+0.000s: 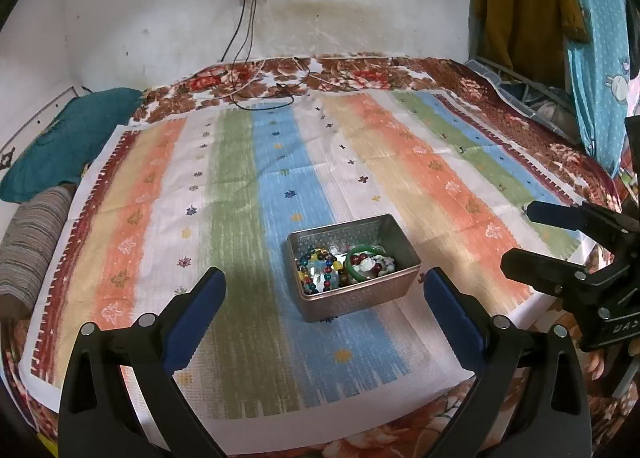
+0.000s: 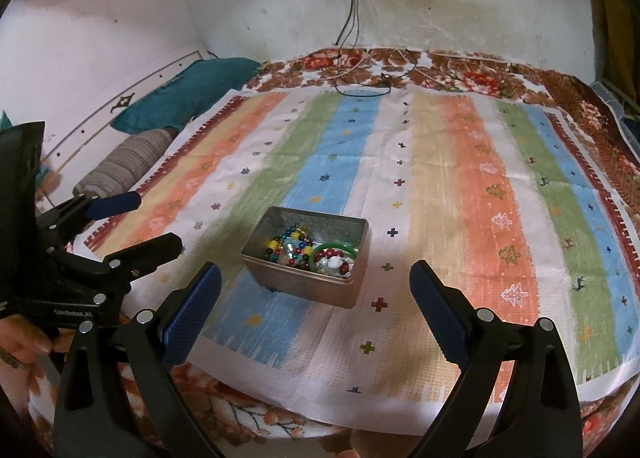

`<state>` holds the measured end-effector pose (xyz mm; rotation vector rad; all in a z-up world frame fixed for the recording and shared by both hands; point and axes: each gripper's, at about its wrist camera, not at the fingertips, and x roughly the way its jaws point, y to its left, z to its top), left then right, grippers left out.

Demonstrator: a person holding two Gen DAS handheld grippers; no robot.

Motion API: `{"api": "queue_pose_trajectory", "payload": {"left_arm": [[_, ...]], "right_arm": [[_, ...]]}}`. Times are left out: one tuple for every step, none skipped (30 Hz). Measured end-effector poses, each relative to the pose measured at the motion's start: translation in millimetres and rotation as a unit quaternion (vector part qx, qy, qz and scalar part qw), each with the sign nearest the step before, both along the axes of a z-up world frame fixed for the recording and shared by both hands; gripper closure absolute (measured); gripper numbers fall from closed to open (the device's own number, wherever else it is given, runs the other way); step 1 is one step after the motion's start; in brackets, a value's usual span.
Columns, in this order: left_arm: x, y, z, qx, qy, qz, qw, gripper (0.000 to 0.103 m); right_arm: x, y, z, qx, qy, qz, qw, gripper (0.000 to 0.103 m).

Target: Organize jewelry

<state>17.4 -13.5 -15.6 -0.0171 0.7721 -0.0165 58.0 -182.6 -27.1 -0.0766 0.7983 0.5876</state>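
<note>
A silver metal tin stands on the striped cloth; it also shows in the right wrist view. Inside lie several bead bracelets and a green bangle, also in the right wrist view as beads and bangle. My left gripper is open and empty, hovering just short of the tin. My right gripper is open and empty, also short of the tin. Each gripper shows in the other's view: the right one and the left one.
The cloth covers a floral blanket on a bed. A teal pillow and a striped bolster lie at the left. Cables trail from a wall socket. Clothes hang at the right.
</note>
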Motion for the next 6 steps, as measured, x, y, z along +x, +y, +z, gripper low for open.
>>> {"api": "queue_pose_trajectory", "payload": {"left_arm": [[0.3,0.5,-0.2,-0.002,0.001,0.001,1.0,0.006],[0.5,0.6,-0.2,-0.002,0.002,0.001,1.0,0.006],[0.5,0.8,0.1,-0.002,0.002,0.002,1.0,0.006],[0.5,0.8,0.5,-0.003,0.001,0.0,1.0,0.006],[0.5,0.8,0.6,-0.003,0.0,-0.002,1.0,0.006],[0.4,0.7,0.9,-0.004,-0.001,-0.003,1.0,0.006]], "right_arm": [[0.2,0.2,-0.3,-0.001,0.0,-0.001,1.0,0.007],[0.3,0.6,-0.6,-0.002,0.001,-0.002,1.0,0.007],[0.5,1.0,-0.9,-0.004,0.001,-0.003,1.0,0.007],[1.2,1.5,-0.8,-0.005,0.001,-0.003,1.0,0.007],[1.4,2.2,-1.1,-0.007,0.001,-0.004,1.0,0.007],[1.7,2.6,-1.5,-0.009,0.002,-0.004,1.0,0.007]]}}
